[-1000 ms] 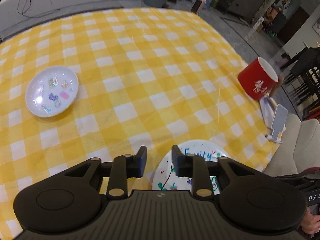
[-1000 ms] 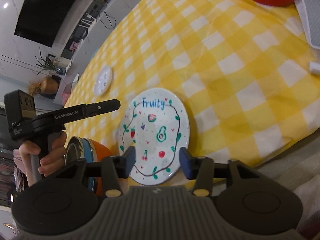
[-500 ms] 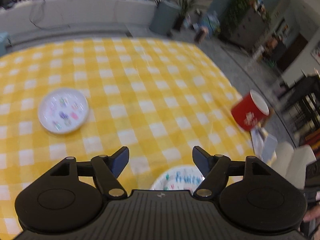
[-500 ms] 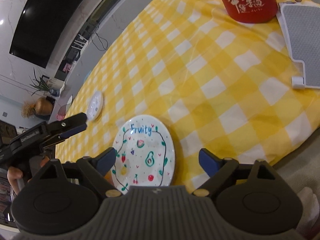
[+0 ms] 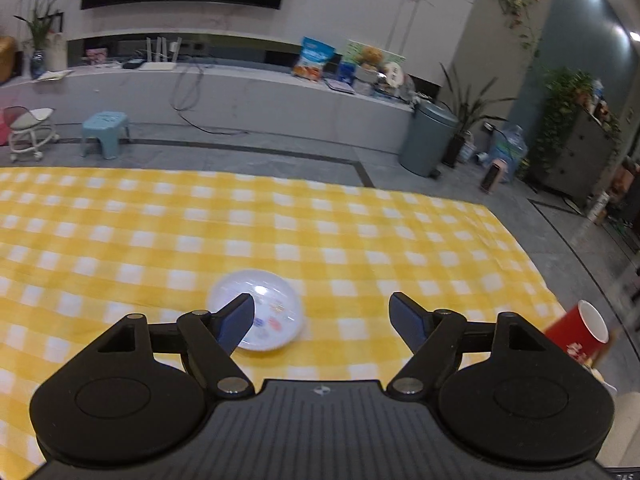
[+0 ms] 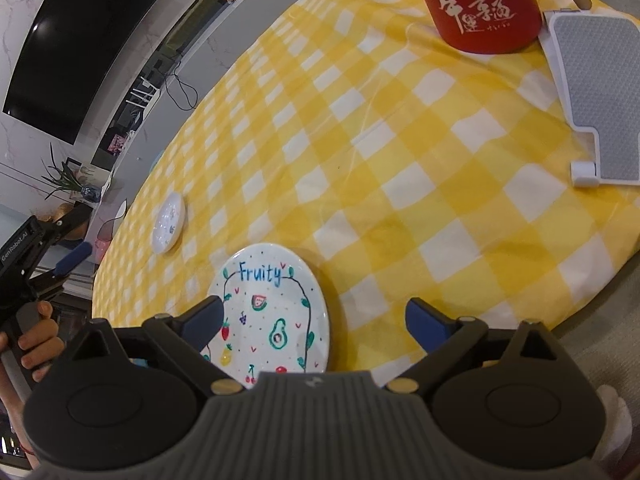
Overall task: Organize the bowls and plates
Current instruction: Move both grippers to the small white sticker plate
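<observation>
Plates: white glazed "Fruity" plate [image 6: 276,316] flat on yellow checked surface [image 6: 400,184]; small white patterned plate [image 6: 169,222] well beyond it. Likely rigid, slick, breakable; grip rim. Left tool [image 5: 322,318], right tool [image 6: 314,318] opening wide, empty.

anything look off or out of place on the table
Nothing spilled or broken. The Fruity plate lies flat at the near edge, the small plate apart farther back. A red cup and a grey stand share the table, neither a plate nor a bowl.
</observation>
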{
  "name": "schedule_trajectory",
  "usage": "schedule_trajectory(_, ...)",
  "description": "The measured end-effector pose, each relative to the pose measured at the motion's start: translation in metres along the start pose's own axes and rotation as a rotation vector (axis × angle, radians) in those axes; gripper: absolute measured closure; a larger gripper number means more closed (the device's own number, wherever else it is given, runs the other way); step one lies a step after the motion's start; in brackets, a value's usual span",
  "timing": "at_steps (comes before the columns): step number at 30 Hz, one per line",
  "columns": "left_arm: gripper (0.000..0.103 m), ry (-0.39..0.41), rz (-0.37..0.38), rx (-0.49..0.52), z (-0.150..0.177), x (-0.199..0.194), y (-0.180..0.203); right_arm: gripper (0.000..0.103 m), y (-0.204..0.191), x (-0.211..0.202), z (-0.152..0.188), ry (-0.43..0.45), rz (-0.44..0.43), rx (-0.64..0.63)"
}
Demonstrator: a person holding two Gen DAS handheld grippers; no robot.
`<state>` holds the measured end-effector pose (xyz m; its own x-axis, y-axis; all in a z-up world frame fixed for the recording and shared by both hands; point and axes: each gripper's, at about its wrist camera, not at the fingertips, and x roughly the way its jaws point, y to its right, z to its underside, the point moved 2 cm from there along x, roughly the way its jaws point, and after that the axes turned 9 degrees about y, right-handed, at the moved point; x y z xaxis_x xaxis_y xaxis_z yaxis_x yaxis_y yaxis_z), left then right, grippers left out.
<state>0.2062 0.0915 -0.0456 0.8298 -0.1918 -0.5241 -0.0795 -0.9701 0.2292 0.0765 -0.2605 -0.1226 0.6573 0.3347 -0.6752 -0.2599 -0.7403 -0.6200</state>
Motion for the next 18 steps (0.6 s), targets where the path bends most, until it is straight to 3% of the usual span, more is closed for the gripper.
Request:
schedule_trajectory(4,0.008,0.039,-0.048,-0.001,-0.009,-0.007,-0.014,0.007,-0.008,-0.003,-0.006,-0.01,0.004,0.009)
schedule_trajectory(9,0.004,0.104,-0.054,0.069,-0.008,-0.013,-0.019,0.008,-0.047,-0.018,-0.018,0.066,0.01,-0.133)
schedule_trajectory(18,0.004,-0.003,-0.148,0.007,0.002,0.01,-0.041,0.008,-0.129,-0.016,-0.032,0.153,-0.062,-0.343)
